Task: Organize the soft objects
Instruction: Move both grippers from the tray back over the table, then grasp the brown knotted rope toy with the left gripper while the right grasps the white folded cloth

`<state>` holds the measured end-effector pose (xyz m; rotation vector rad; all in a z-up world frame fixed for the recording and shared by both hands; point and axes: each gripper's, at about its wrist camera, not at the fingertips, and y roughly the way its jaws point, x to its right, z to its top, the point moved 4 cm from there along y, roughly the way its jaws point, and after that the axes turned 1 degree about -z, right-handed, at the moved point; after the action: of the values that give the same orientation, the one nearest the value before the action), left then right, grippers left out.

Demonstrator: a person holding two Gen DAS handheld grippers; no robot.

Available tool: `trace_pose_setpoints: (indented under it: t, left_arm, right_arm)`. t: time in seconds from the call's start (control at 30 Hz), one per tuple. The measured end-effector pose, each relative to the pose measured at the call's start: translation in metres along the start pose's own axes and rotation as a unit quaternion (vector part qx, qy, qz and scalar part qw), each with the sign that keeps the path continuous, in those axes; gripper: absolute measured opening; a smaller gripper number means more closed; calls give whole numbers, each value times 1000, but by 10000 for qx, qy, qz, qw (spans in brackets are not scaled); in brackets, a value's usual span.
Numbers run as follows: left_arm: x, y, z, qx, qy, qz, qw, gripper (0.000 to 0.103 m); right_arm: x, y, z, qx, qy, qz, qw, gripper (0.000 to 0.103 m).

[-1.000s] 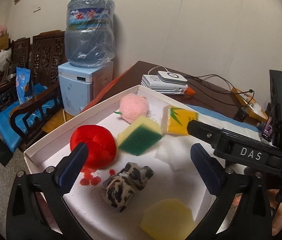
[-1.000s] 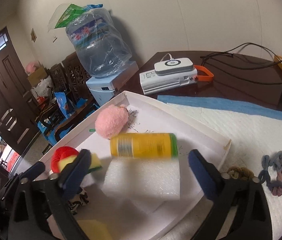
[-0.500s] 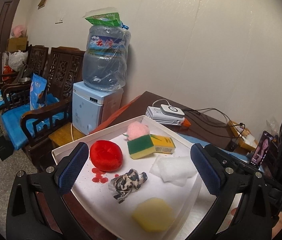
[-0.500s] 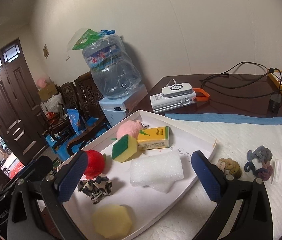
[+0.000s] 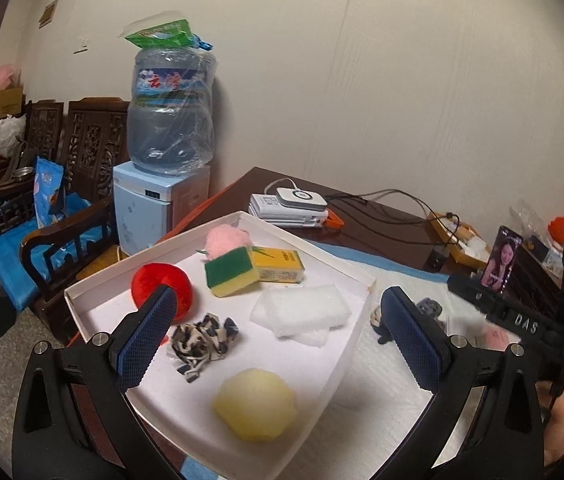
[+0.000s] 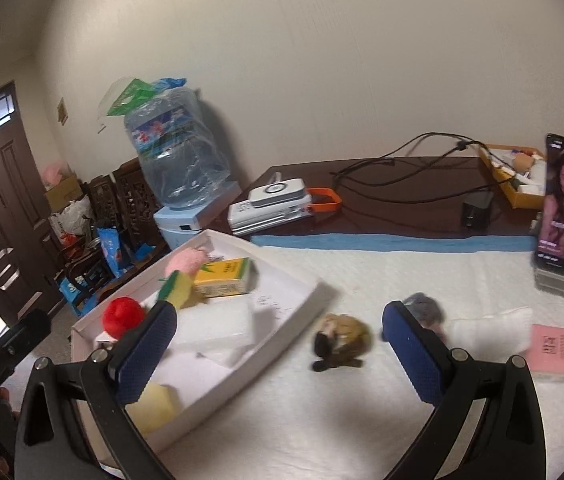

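A white tray (image 5: pixel 355 276) (image 6: pixel 297 298) holds a red plush ball (image 5: pixel 150 282), a pink puff (image 5: pixel 222 240), a green-yellow sponge (image 5: pixel 230 272), a yellow box (image 5: pixel 280 266), white foam (image 5: pixel 301 312), a leopard scrunchie (image 5: pixel 202 338) and a pale yellow sponge (image 5: pixel 256 408). My left gripper (image 5: pixel 278 336) is open and empty above the tray's near side. My right gripper (image 6: pixel 280 350) is open and empty above the white mat, with a brown scrunchie (image 6: pixel 341 340) between its fingers' lines and a grey scrunchie (image 6: pixel 425 308) by the right finger.
A pink card (image 6: pixel 551 346) and a white cloth (image 6: pixel 485 328) lie on the mat at right. A phone on a stand (image 6: pixel 559 208) is at the far right. A white device stack (image 6: pixel 272 208), cables and an orange tray (image 6: pixel 513 176) sit at the table's back. A water dispenser (image 5: pixel 166 184) stands left.
Both grippers have pulled back and up from the tray. The right gripper has swung right over the mat, so the scrunchies and pink card now show.
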<state>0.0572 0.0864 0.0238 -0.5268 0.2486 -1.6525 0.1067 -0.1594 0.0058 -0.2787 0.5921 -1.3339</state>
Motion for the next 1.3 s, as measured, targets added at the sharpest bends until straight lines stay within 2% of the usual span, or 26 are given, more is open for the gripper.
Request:
trace_pose_setpoints:
  t: [0.13, 0.23, 0.33, 0.4, 0.5, 0.6, 0.67, 0.7, 0.73, 0.87, 0.97, 1.17, 1.3]
  left_arm:
    - [35, 18, -19, -363, 511, -310, 9976, 103]
    - [60, 31, -34, -676, 808, -604, 9926, 103]
    - [82, 44, -50, -1025, 960, -984, 9852, 103]
    - [93, 54, -57, -1204, 1041, -1089, 9812, 103]
    - [109, 77, -63, -1455, 1223, -1015, 9765, 103]
    - [121, 96, -66, -1674, 1336, -981, 9719, 103]
    - [129, 106, -65, -1748, 1388, -1006, 9696, 103]
    - [133, 112, -65, -1770, 1421, -995, 9688, 103]
    - [135, 118, -64, -1805, 1447, -977, 9680, 103]
    - [145, 141, -66, -2007, 1506, -868, 9641, 103]
    - [156, 156, -67, -2013, 1669, -705, 9626, 103]
    - [169, 179, -70, -2045, 1802, -429, 9612, 103]
    - [177, 197, -78, -2237, 1900, -293, 9555, 103]
  right_arm:
    - [74, -7, 8, 7, 318, -700, 9970, 103]
    - [110, -1, 6, -240, 124, -1179, 9927, 103]
    - [114, 9, -3, -478, -454, -1390, 9881, 103]
    - [107, 18, -12, -633, -794, -1403, 9849, 103]
    - [98, 36, -22, -851, -1141, -1378, 9802, 103]
    - [100, 60, -30, -1087, -1412, -1735, 9686, 103]
    - [103, 69, -32, -1353, -1319, -1552, 9696, 101]
    - [106, 66, -31, -1331, -1237, -1422, 9730, 97]
    - [108, 63, -32, -1376, -1167, -1304, 9749, 84]
    - [116, 45, -44, -1535, -963, -1046, 9779, 73]
    - [118, 15, -53, -1500, -629, -705, 9842, 72]
    - [117, -64, -79, -1042, -244, -329, 9937, 72]
    - [126, -84, -102, -1076, 194, -122, 9939, 73]
